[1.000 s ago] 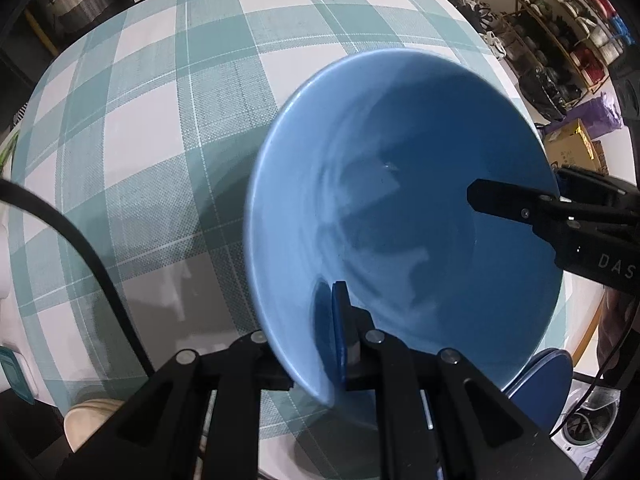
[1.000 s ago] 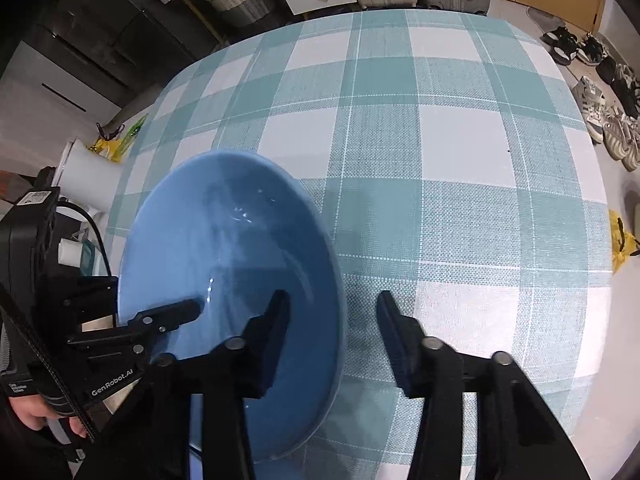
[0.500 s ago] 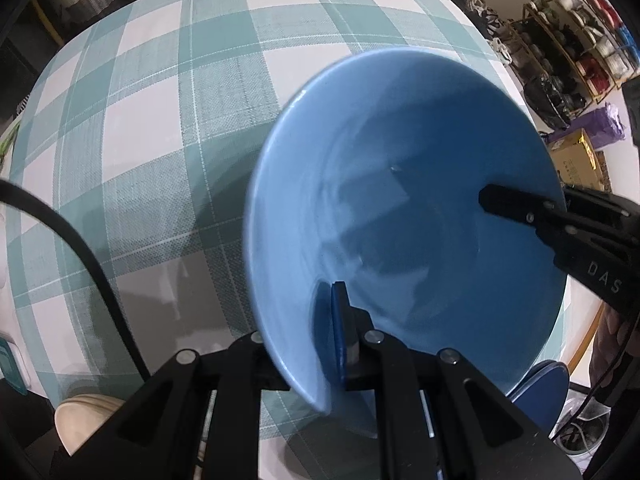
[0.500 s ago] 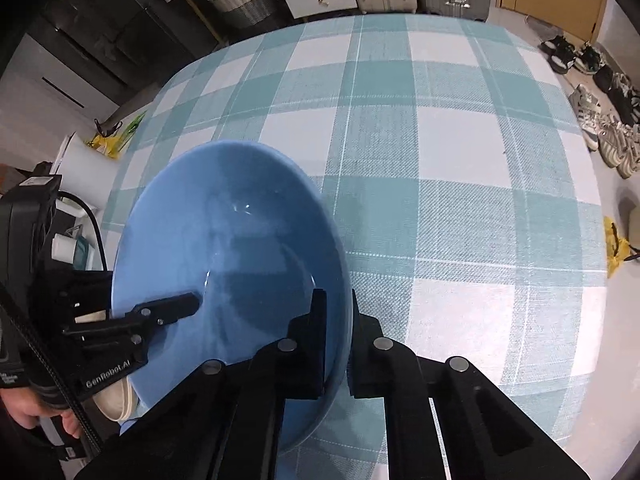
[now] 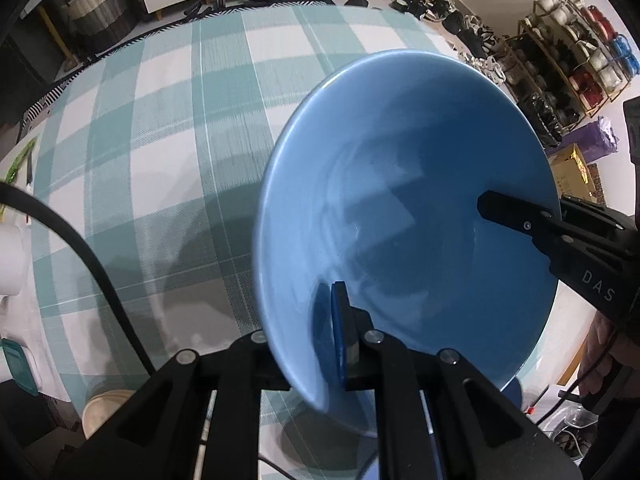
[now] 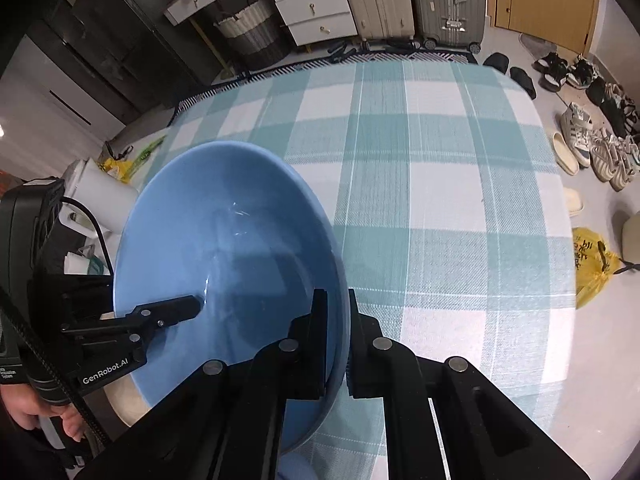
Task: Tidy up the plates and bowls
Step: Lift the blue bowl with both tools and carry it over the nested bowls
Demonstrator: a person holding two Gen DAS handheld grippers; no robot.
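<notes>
Both claws were clamped on one light blue bowl [image 5: 404, 216], held tilted above the teal-and-white checked table [image 5: 168, 128]. Left claw [image 5: 304, 356] pinched the near rim, one finger inside the bowl, the other outside and under it. Right claw [image 6: 338, 336] gripped the opposite rim the same way, one finger on each side of the wall. In the left wrist view the right claw's inner finger reached in from the right edge. A second blue dish edge [image 5: 514, 394] showed just below the bowl, near right; couldn't tell what it was. Cream round object [image 5: 102, 410] sat near left, off the table edge. Shoe rack [image 5: 560, 40] stood far right, suitcases [image 6: 444, 0] beyond the table's far edge.
</notes>
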